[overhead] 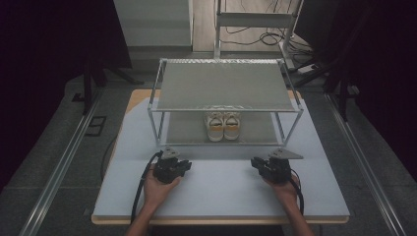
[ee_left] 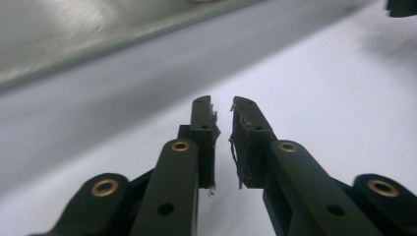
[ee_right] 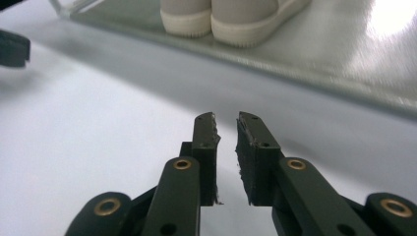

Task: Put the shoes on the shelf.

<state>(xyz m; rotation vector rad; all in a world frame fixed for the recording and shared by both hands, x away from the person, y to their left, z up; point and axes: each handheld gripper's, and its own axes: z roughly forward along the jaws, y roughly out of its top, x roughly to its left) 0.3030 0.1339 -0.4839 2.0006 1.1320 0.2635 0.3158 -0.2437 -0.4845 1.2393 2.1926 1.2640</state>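
— Surroundings? Any markings?
— Dark room, pale worktop [overhead: 221, 191]; no legible writing. Two-tier metal rack [overhead: 223, 101] at the back, white shoes [overhead: 223, 126] paired on its lower shelf.
— Claws?
— Left claw [ee_left: 222, 110] and right claw [ee_right: 226, 120] both narrowly parted, empty, near the worktop.

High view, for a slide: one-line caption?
Two hand-held black grippers, left and right, rest on a white table facing white-and-tan shoes on a metal rack.
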